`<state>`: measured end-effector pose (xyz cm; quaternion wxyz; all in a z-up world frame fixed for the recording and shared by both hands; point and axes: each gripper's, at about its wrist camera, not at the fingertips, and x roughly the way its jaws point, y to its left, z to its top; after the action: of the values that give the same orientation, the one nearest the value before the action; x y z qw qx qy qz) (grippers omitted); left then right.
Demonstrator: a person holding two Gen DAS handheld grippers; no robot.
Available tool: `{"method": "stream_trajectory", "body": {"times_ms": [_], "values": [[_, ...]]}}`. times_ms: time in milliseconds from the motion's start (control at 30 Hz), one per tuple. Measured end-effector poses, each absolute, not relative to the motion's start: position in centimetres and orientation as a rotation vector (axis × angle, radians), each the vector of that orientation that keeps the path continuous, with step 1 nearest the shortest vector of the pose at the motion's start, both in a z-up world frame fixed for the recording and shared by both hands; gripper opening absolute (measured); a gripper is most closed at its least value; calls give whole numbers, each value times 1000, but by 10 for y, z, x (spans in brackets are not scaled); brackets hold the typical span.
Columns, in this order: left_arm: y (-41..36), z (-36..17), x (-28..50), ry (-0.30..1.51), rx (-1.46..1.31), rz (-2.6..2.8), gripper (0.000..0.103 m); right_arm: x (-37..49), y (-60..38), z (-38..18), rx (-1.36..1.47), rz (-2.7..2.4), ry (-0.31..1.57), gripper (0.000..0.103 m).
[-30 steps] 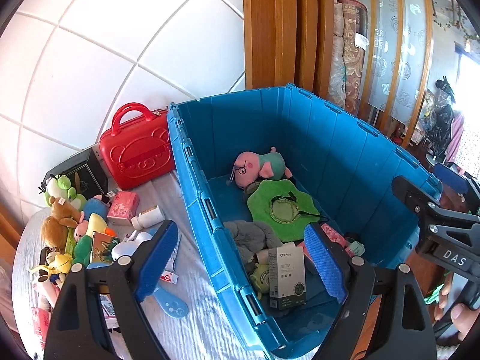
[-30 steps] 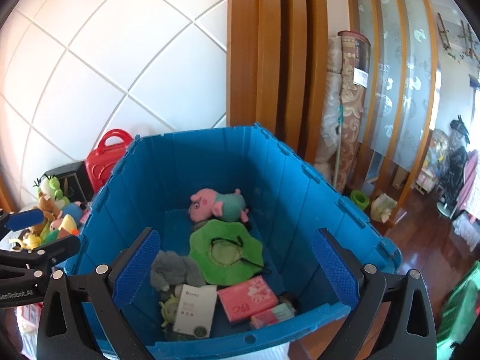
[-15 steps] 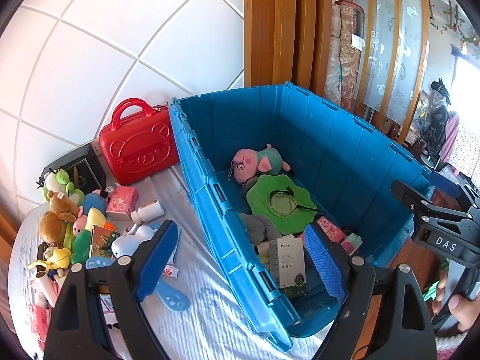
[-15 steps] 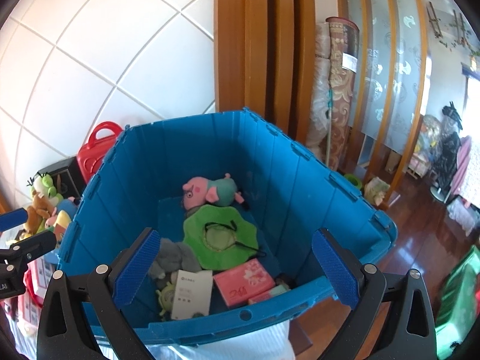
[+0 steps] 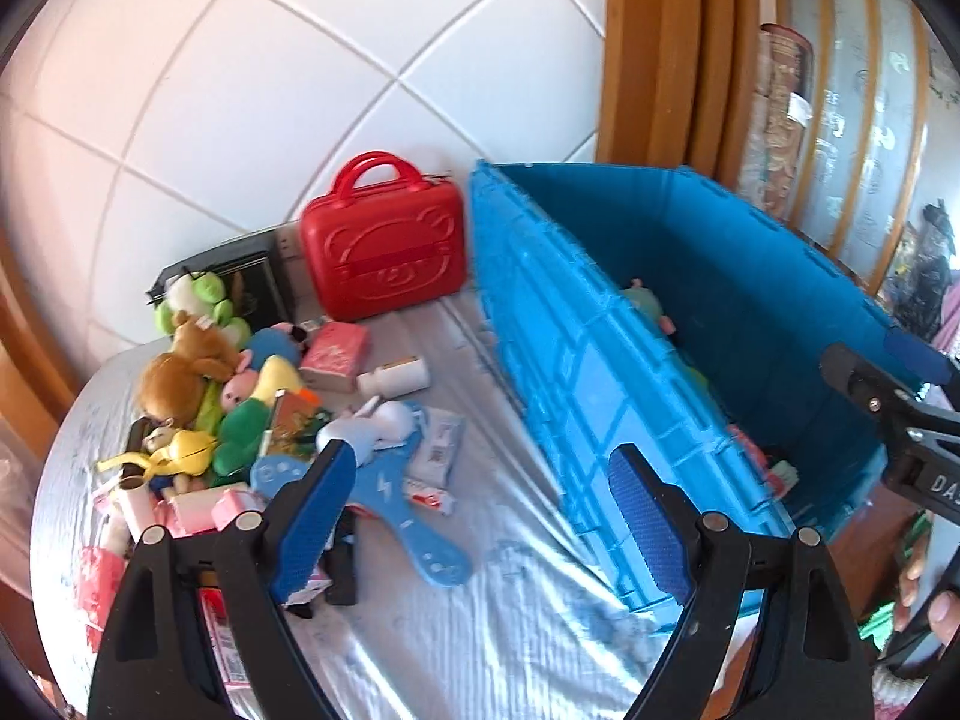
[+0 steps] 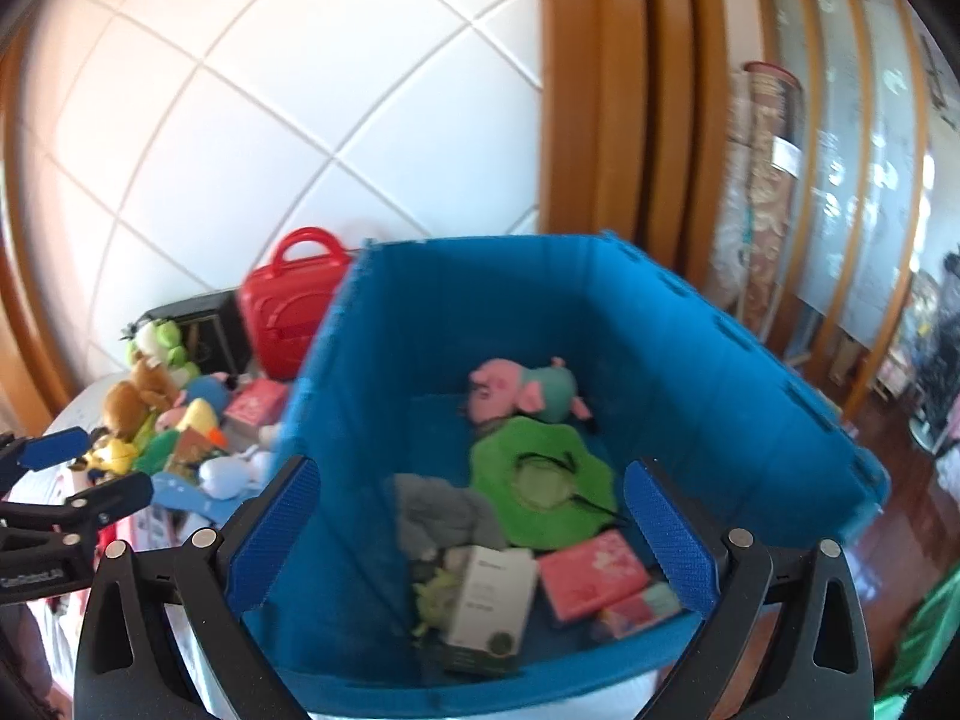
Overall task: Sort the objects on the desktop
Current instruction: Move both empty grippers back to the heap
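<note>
A: Biggest first. Blue crate, open top, at the desk's right edge. Where's it sit versus the tools?

B: Left tool spread wide, nothing between the pads; its right finger overlaps the crate's near wall, its left finger sits over the toy pile. Right tool also wide and empty, looking straight into the crate, with both fingers framing the inside.

A: Next, red case?

B: Upright with the handle on top, at the desk's back edge against the tiled wall, just left of the crate. A black box is beside it, partly hidden by plush.

A: In the crate?

B: Green hat in the middle, pink pig plush behind it, grey plush to its left, white carton and pink box at the near wall. Right view is motion-blurred, so labels are unreadable.

A: The pile?

B: Left side of the desk, well left of the crate: brown bear, green frog plush, yellow duck plush, blue fan, pink pack, white bottle on its side. The smaller bits at the left edge are too jumbled to name, and the tool body cuts off the front ones.
</note>
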<state>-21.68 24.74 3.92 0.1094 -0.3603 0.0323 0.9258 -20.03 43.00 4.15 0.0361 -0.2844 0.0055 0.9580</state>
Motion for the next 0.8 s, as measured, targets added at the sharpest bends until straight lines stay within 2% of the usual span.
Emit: {"method": "stream_trajectory", "body": {"times_ms": [400, 800], "values": [[80, -39, -198, -100, -1371, 2914, 87, -219, 285, 29, -970, 3224, -201, 103], [-54, -140, -147, -330, -1714, 2925, 87, -243, 184, -68, -1401, 3216, -314, 103]]}}
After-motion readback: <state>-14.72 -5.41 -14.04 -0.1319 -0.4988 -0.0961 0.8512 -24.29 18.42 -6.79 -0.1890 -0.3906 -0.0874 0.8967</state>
